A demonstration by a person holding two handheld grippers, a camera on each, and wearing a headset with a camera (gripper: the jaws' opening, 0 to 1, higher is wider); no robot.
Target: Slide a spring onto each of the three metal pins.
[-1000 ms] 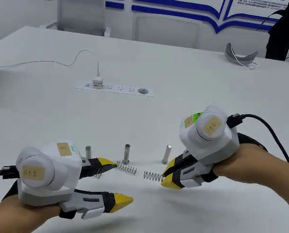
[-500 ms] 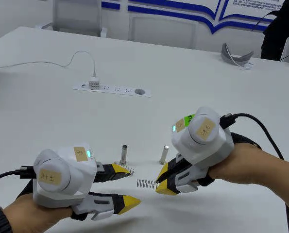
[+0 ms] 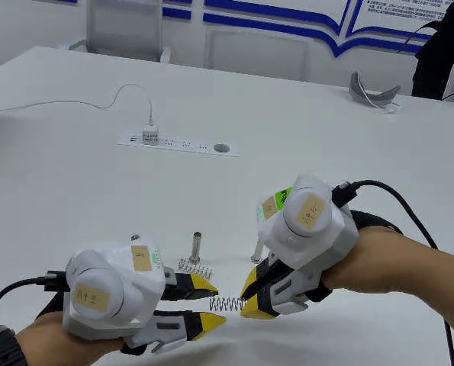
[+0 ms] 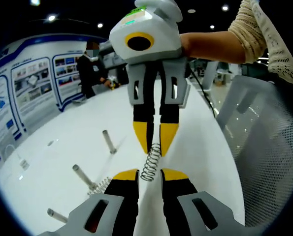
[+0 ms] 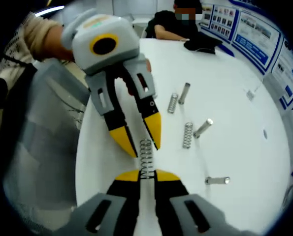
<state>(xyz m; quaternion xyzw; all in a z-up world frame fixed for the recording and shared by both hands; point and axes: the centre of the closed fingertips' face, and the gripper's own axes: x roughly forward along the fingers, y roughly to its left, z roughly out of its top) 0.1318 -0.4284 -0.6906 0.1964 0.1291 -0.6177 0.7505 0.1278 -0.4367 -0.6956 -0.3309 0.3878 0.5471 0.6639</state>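
My right gripper (image 3: 247,303) (image 5: 146,176) is shut on one end of a small steel spring (image 3: 227,304) (image 4: 150,162) and holds it level above the table. The spring's free end reaches in between the jaws of my left gripper (image 3: 214,303) (image 4: 150,174), which stand open around it, tip to tip with the right one. Three metal pins stand upright beyond the grippers: the left pin (image 3: 135,238), the middle pin (image 3: 196,245) and the right pin (image 3: 257,250). A second spring (image 3: 194,268) lies on the table by the middle pin, and a third spring (image 5: 172,103) lies beside a pin.
A white power strip (image 3: 177,142) with a plugged-in charger and cable lies further back on the white table (image 3: 74,183). A grey headband-like object (image 3: 371,90) sits at the far right. A seated person (image 5: 178,22) is at the table's far end.
My left gripper has moved right until its open jaws straddle the spring's free end. The right gripper has brought the spring left and towards me. The left pin is now half hidden behind the left gripper.
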